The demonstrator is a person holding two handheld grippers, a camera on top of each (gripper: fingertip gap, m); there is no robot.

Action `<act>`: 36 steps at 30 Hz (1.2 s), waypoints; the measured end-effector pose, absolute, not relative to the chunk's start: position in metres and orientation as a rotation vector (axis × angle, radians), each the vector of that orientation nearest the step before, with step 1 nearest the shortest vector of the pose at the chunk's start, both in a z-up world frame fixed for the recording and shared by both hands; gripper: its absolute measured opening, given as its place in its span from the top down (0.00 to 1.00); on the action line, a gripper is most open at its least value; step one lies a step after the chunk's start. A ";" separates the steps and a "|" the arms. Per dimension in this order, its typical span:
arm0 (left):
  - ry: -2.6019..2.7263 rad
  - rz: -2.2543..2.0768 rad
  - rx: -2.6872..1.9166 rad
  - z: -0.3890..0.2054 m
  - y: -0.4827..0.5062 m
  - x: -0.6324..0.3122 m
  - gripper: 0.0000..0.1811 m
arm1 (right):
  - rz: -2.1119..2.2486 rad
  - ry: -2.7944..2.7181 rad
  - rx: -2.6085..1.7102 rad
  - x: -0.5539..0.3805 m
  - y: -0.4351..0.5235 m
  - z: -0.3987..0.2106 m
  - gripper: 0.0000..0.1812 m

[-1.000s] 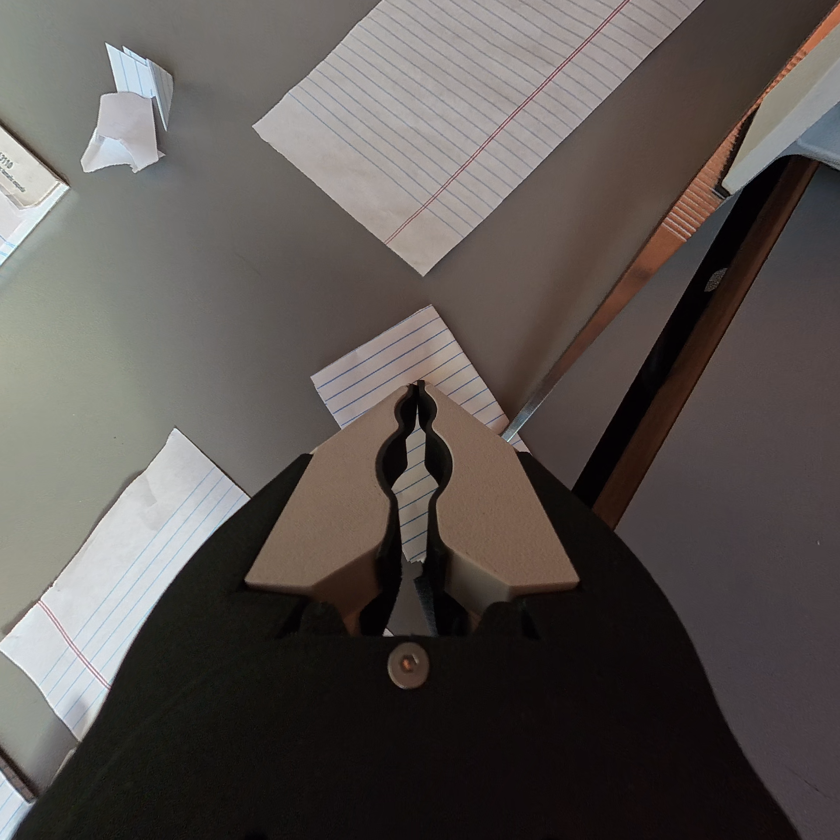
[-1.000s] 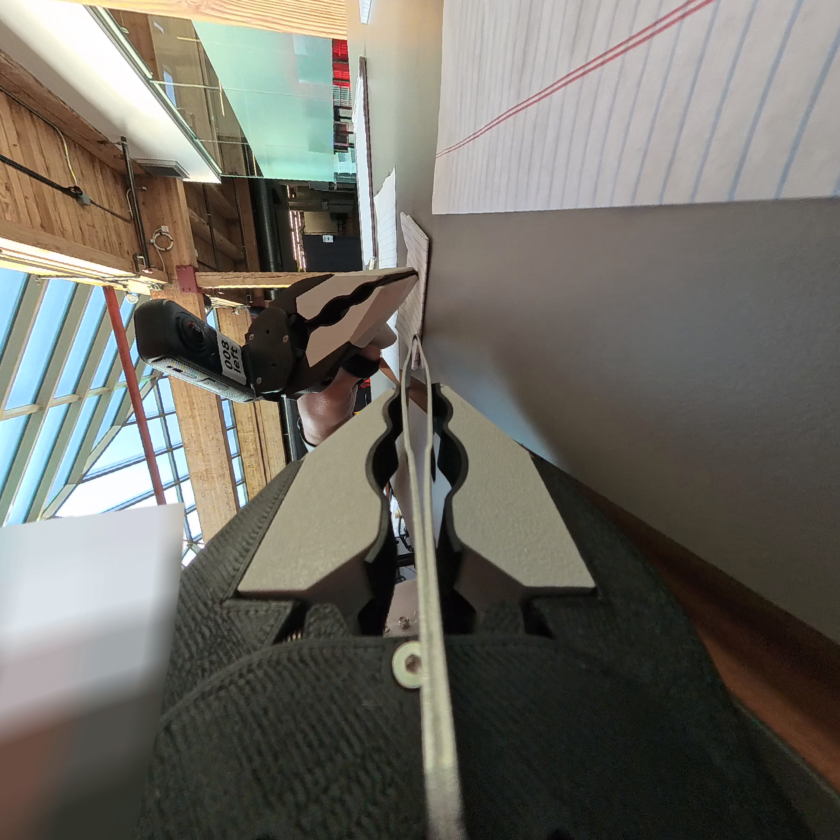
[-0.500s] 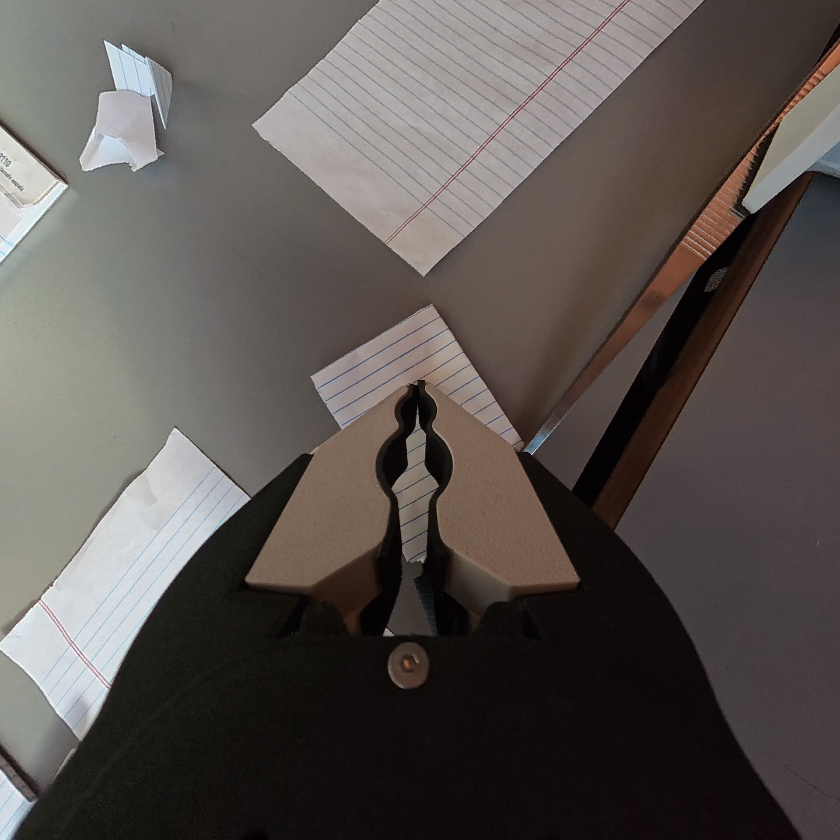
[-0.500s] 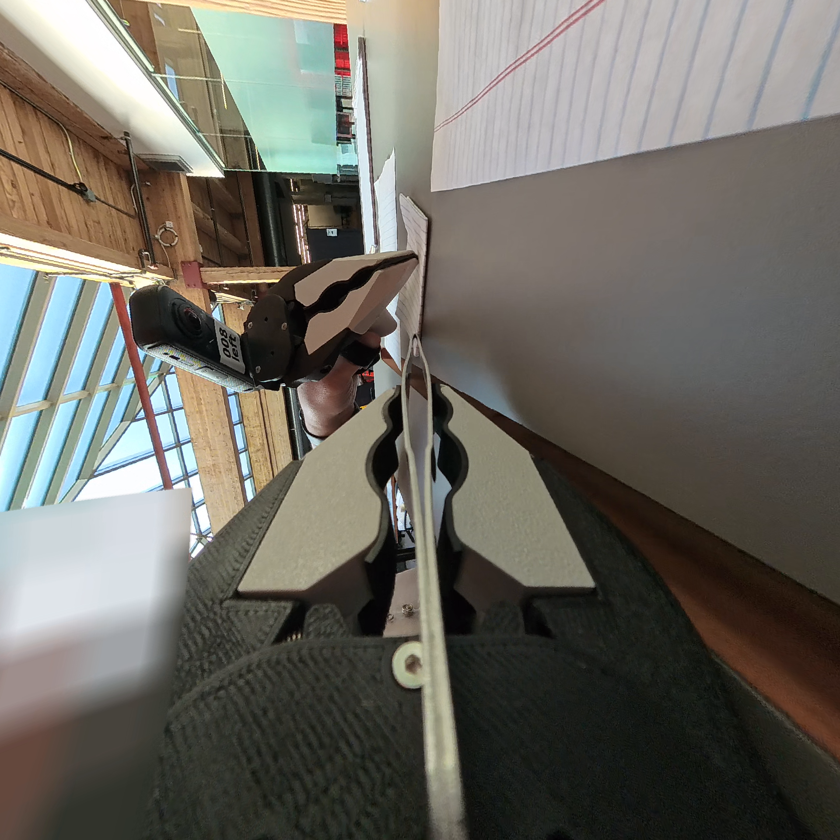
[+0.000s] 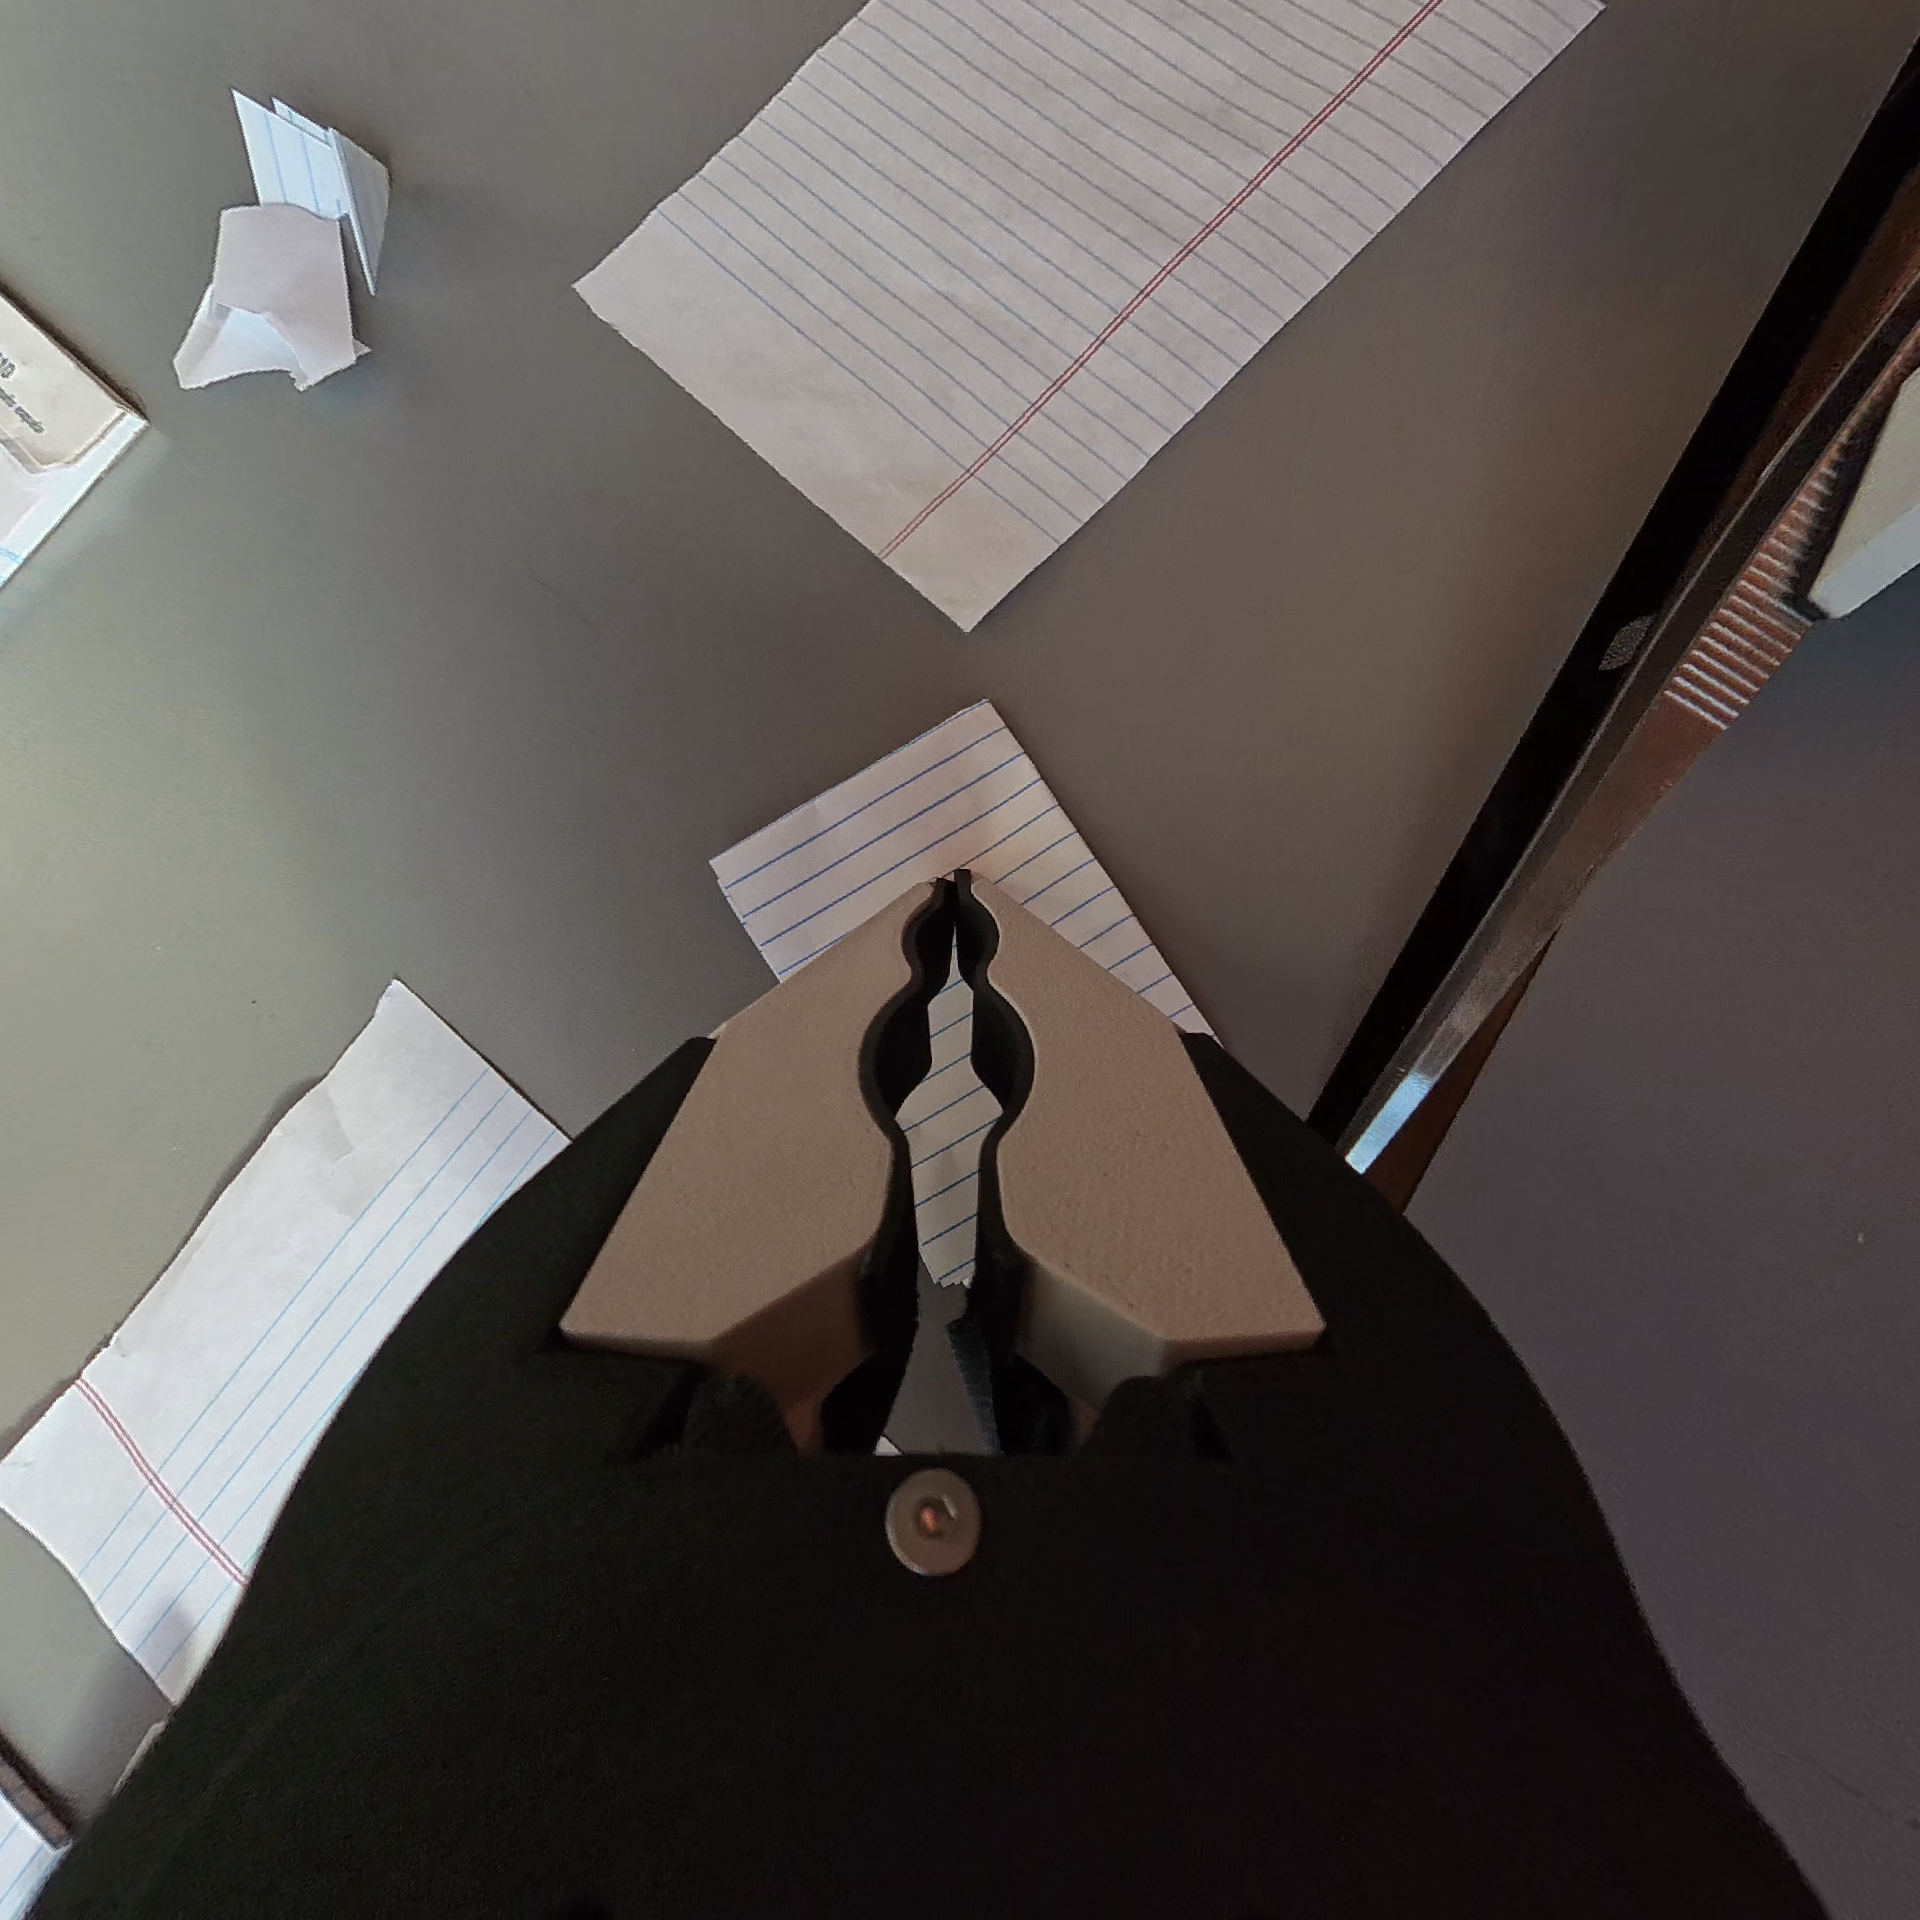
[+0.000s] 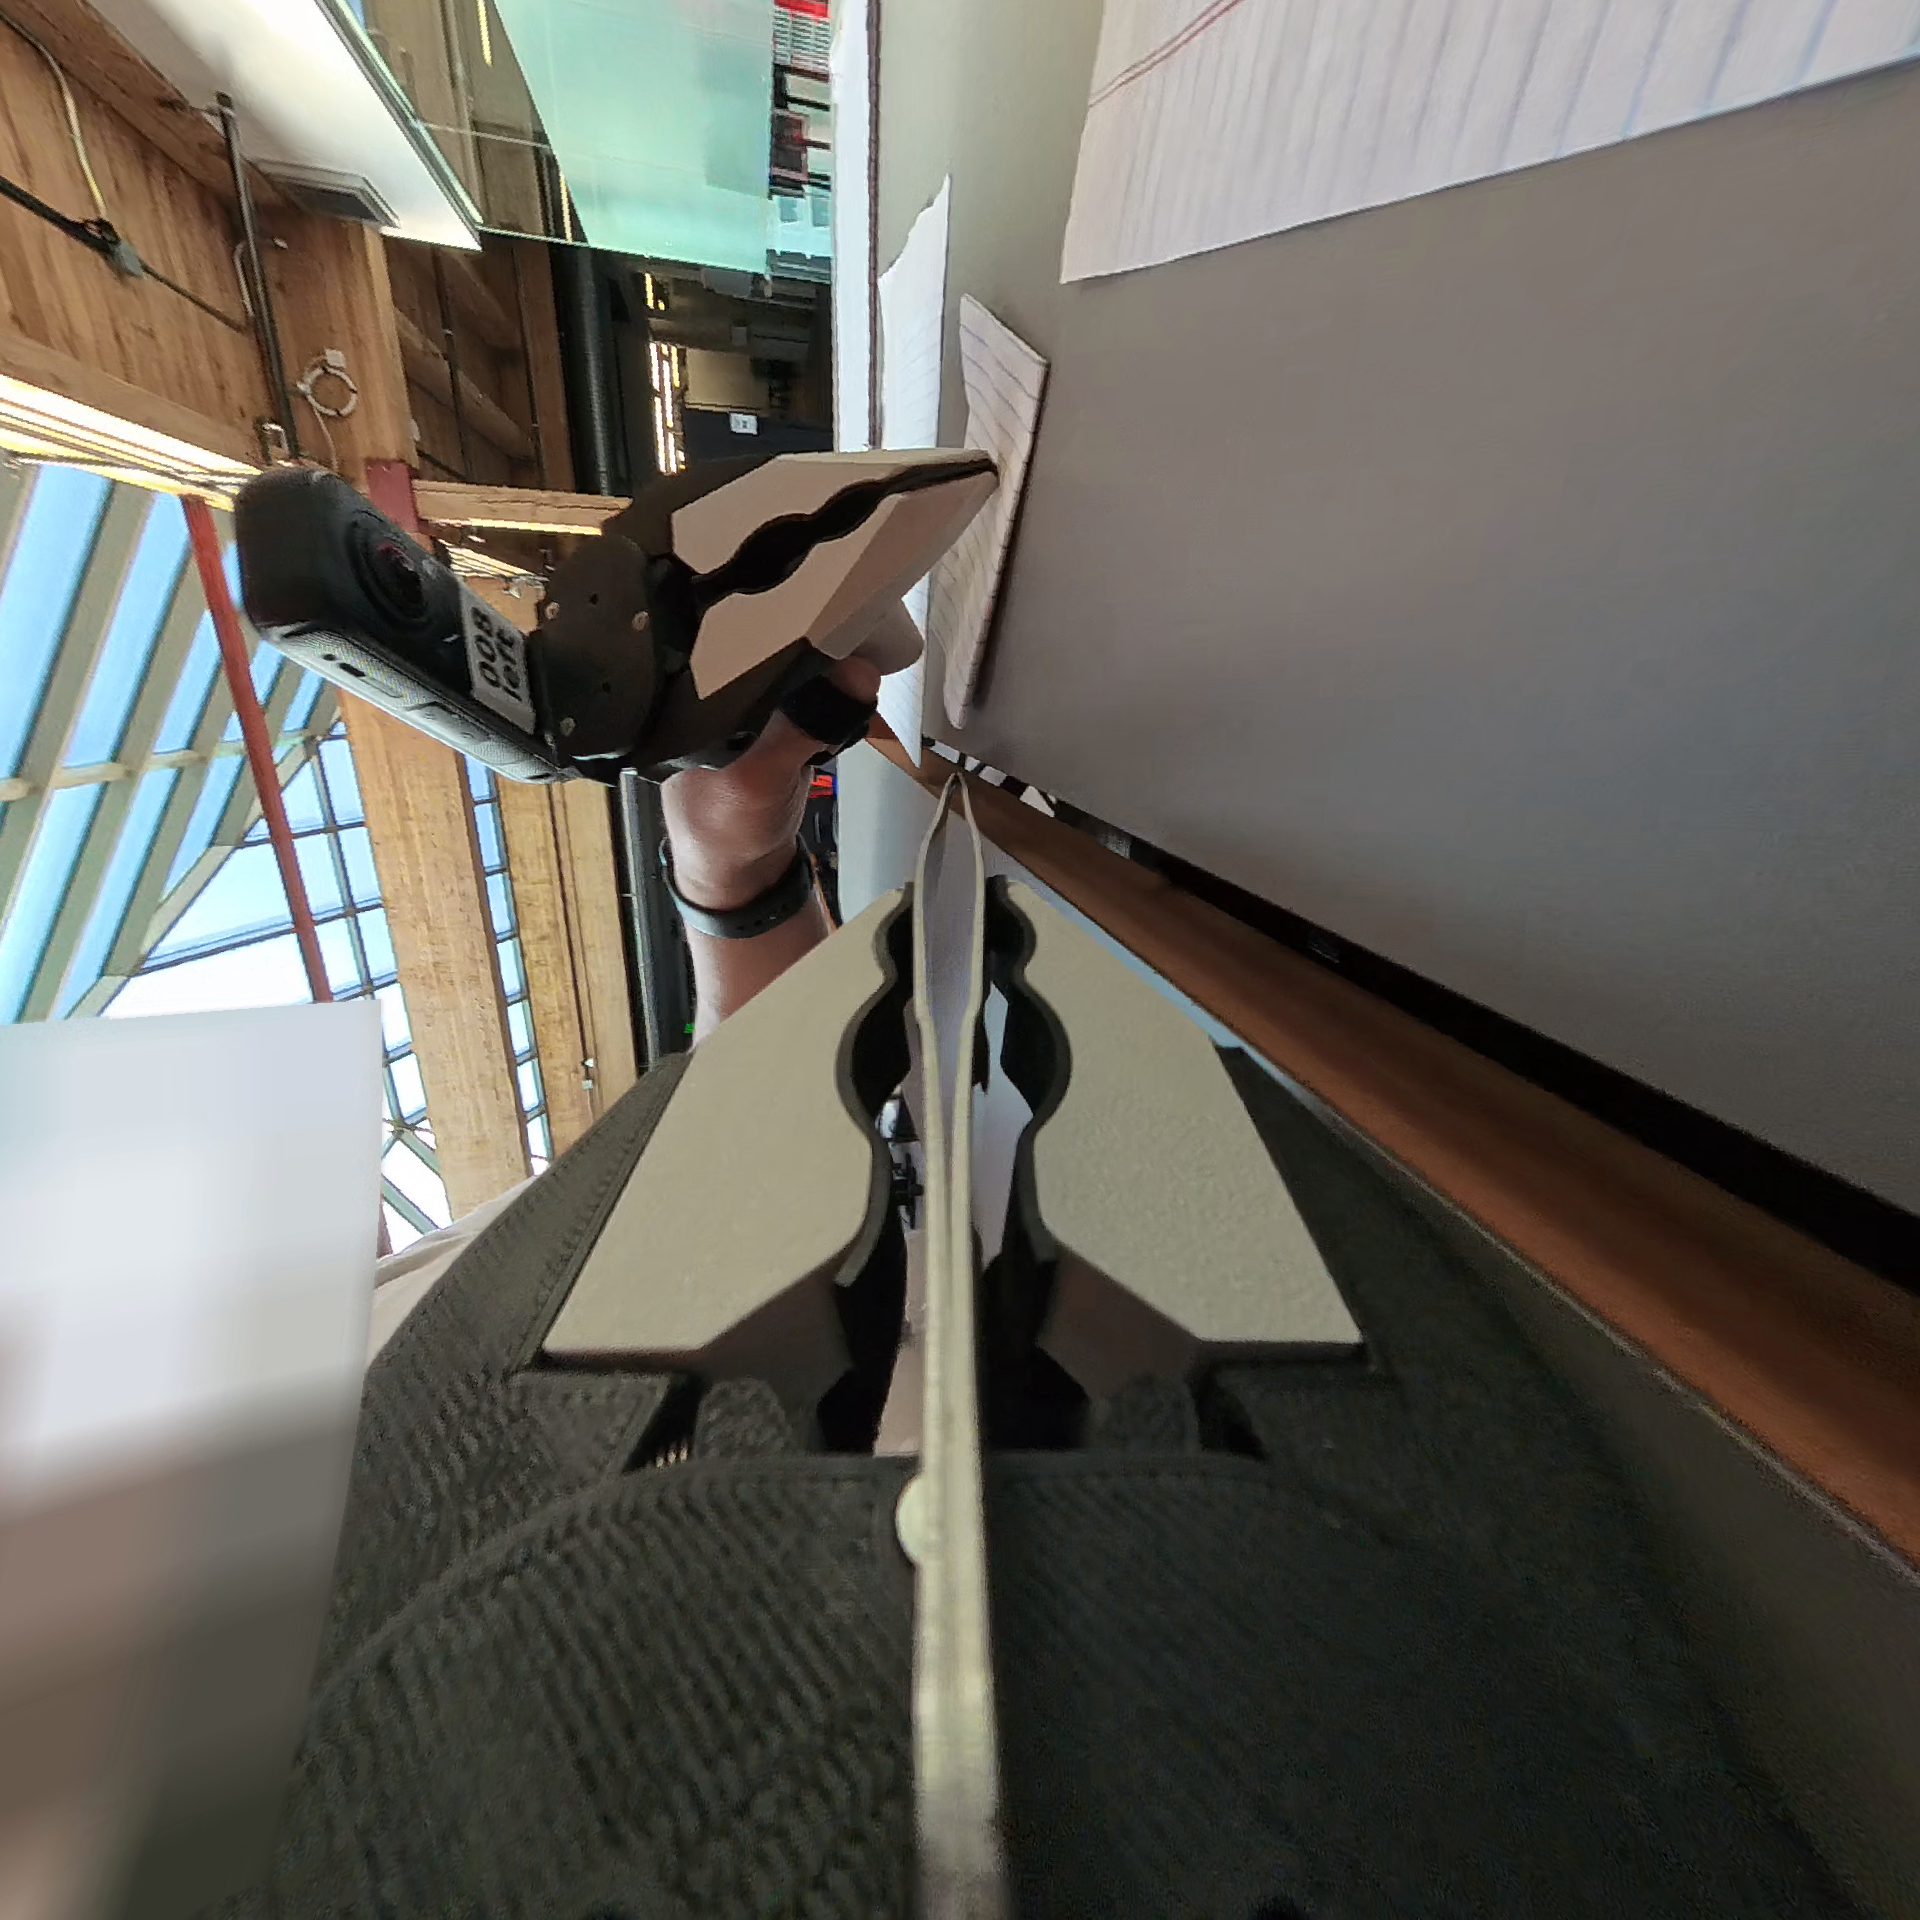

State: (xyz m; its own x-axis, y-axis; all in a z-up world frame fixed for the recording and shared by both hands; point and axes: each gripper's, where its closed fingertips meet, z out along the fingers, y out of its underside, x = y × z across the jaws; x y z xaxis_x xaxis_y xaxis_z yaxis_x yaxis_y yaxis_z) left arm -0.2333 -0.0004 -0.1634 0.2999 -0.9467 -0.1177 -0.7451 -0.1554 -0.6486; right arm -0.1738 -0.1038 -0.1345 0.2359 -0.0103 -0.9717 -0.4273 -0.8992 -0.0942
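My left gripper [image 5: 954,883] is shut, its tips pressed down on a small folded piece of lined paper [image 5: 914,821] near the edge of the grey table [image 5: 416,727]. The right wrist view shows the left gripper [image 6: 982,468] from the side, against the same folded paper [image 6: 1003,416]. My right gripper [image 6: 951,894] is shut on long metal tweezers [image 6: 948,1351], held beyond the table edge. In the left wrist view the tweezers [image 5: 1558,914] slant along the table edge, their tip a short way right of the folded paper.
A large lined sheet [image 5: 1091,260] lies farther out on the table. A crumpled paper scrap [image 5: 281,270], a torn lined piece [image 5: 270,1299] and a cardboard box corner [image 5: 52,405] lie to the left. The table's wooden edge [image 6: 1558,1195] runs beside my right gripper. Some 12 cm of space lies between my two pairs of fingers.
The tweezers and my right gripper have drawn back from the folded paper, off past the table edge. My left gripper has stayed shut on the paper.
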 end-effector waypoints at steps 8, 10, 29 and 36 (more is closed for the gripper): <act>1.412 -0.611 -1.942 -0.147 0.004 -0.231 1.00 | 1.664 0.360 -1.989 -0.146 -0.090 -0.110 0.94; 1.347 -0.712 -1.889 -0.119 0.004 -0.230 1.00 | 1.594 0.274 -1.956 -0.141 -0.088 -0.103 0.94; 2.158 -1.511 -1.376 -0.038 -0.156 -0.166 0.97 | 1.001 -0.500 -1.614 -0.135 -0.161 -0.015 0.94; 2.392 -1.463 -1.176 -0.031 -0.191 -0.136 0.96 | 0.880 -0.381 -1.538 -0.113 -0.196 0.008 0.90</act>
